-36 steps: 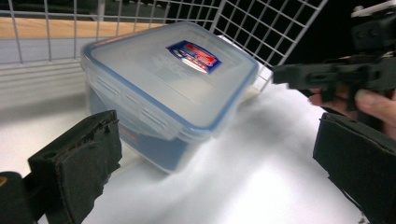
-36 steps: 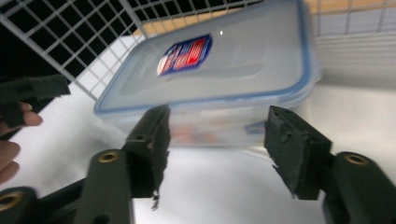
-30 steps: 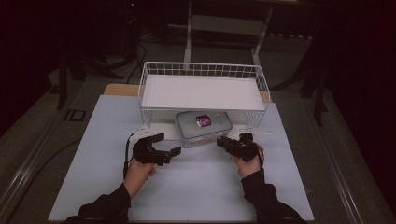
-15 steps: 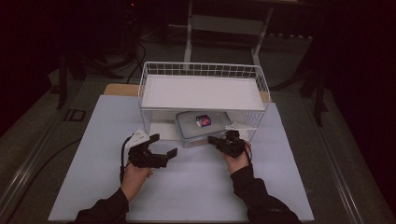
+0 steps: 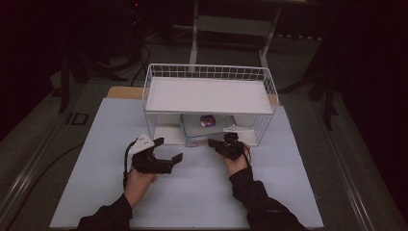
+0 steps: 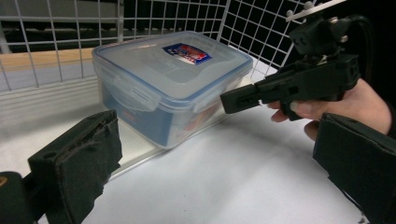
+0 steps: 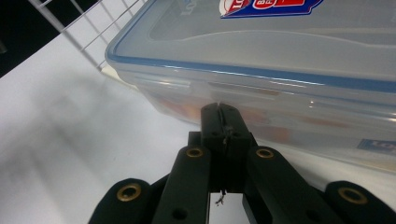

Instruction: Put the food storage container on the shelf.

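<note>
A clear plastic container [image 5: 207, 129] with a blue-rimmed lid and a red-and-blue sticker stands on the table under the white wire shelf [image 5: 209, 95]. My right gripper [image 5: 212, 142] is shut with nothing between its jaws. Its tips point at the container's front right side. In the right gripper view the closed tips [image 7: 220, 112] sit just under the lid's rim on the container [image 7: 280, 60]; whether they touch it I cannot tell. My left gripper [image 5: 169, 149] stands open on the table, left of the container's front. In its own view the left gripper [image 6: 219, 186] frames the container [image 6: 173, 84] and the right gripper [image 6: 229, 100].
The wire shelf has mesh sides and a white top board; its legs [image 5: 150, 126] stand on either side of the container. The pale table mat [image 5: 202, 192] stretches toward the person. Dark floor and stands lie beyond the table.
The right hand has moved left and toward the container, bringing the gripper's tips up to its side. The left hand has kept its place.
</note>
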### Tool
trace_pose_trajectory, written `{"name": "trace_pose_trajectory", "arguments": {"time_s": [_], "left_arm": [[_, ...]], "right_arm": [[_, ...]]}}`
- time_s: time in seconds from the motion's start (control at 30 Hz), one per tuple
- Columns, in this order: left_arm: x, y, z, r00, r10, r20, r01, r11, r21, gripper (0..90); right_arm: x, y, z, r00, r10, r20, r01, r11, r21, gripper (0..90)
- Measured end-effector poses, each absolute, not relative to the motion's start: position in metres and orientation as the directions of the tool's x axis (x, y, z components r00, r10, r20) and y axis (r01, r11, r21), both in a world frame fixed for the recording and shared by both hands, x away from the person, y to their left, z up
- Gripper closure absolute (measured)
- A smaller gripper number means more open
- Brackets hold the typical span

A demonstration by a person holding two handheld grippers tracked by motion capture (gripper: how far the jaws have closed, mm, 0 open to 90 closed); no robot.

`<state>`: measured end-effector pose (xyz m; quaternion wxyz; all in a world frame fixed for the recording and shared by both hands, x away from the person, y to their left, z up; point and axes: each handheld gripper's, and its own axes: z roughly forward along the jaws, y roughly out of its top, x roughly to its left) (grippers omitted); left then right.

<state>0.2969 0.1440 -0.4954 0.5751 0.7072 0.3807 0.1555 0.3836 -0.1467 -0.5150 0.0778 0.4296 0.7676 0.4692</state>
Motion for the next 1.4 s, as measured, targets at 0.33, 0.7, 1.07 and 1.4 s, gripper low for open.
{"name": "trace_pose_trajectory", "arguments": {"time_s": [0.33, 0.7, 1.07, 1.4], "left_arm": [[0.296, 0.143, -0.498, 0.669, 0.708, -0.226, 0.37, -0.053, 0.928, 1.3], [0.294, 0.145, -0.497, 0.674, 0.707, -0.213, 0.358, -0.06, 0.932, 1.3], [0.288, 0.146, -0.491, 0.696, 0.684, -0.219, 0.352, -0.058, 0.934, 1.3], [0.28, 0.144, -0.49, 0.718, 0.664, -0.208, 0.365, -0.105, 0.925, 1.3]], "right_arm": [[0.399, -0.133, -0.516, -0.592, 0.747, 0.303, 0.592, 0.148, 0.792, 89.8], [0.408, -0.124, -0.518, -0.598, 0.744, 0.298, 0.591, 0.158, 0.791, 89.8], [0.381, -0.132, -0.503, -0.628, 0.716, 0.306, 0.562, 0.144, 0.815, 65.5], [0.35, -0.153, -0.486, -0.67, 0.696, 0.257, 0.473, 0.134, 0.871, 13.7]]}}
